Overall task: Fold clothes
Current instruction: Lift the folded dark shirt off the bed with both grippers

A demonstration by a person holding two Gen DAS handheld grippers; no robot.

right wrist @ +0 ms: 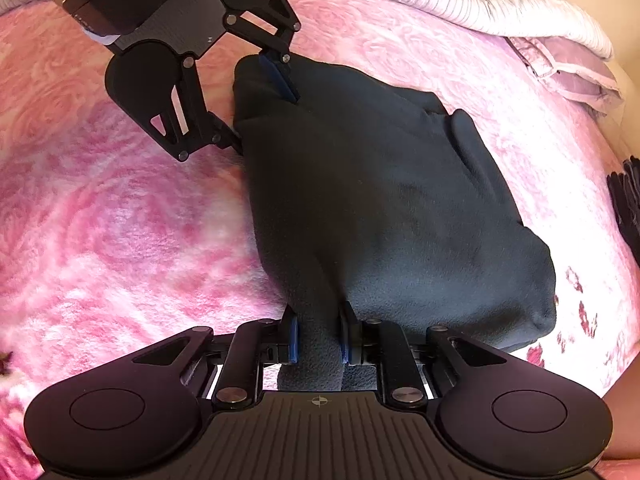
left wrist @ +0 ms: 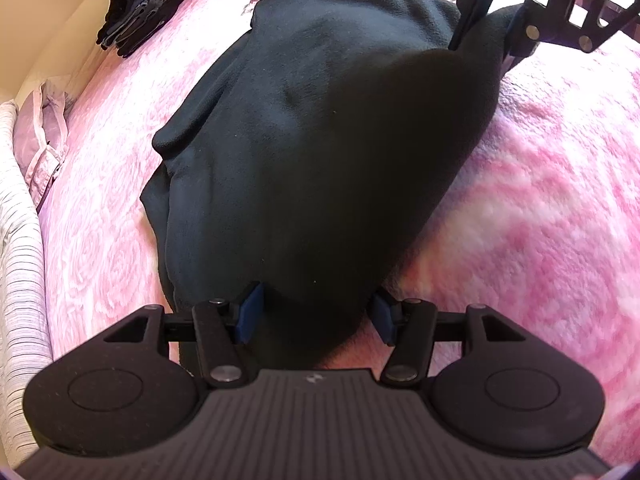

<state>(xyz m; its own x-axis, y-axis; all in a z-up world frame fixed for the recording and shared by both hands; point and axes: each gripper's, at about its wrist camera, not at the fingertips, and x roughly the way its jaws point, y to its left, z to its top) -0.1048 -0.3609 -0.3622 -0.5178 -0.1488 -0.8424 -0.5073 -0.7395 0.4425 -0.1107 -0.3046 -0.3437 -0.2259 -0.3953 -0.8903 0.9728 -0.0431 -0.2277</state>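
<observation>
A dark fleece garment (left wrist: 304,128) lies folded over on the pink blanket (left wrist: 540,200). In the left wrist view my left gripper (left wrist: 316,314) has a thick fold of it filling the gap between its blue pads (left wrist: 250,312), with the cloth rising close to the lens. My right gripper (left wrist: 494,28) holds the far corner at the top right. The right wrist view shows the garment (right wrist: 400,200) with my right gripper (right wrist: 320,336) pinching a narrow bunch of its near edge. My left gripper (right wrist: 266,120) straddles the far corner, one finger on top of the cloth.
A stack of folded dark clothes (left wrist: 148,4) sits at the blanket's far left edge, and shows again (right wrist: 628,200) at the right. A folded lilac garment (left wrist: 40,136) and striped bedding (left wrist: 20,280) lie along the side. Pink blanket (right wrist: 120,220) stretches beside the garment.
</observation>
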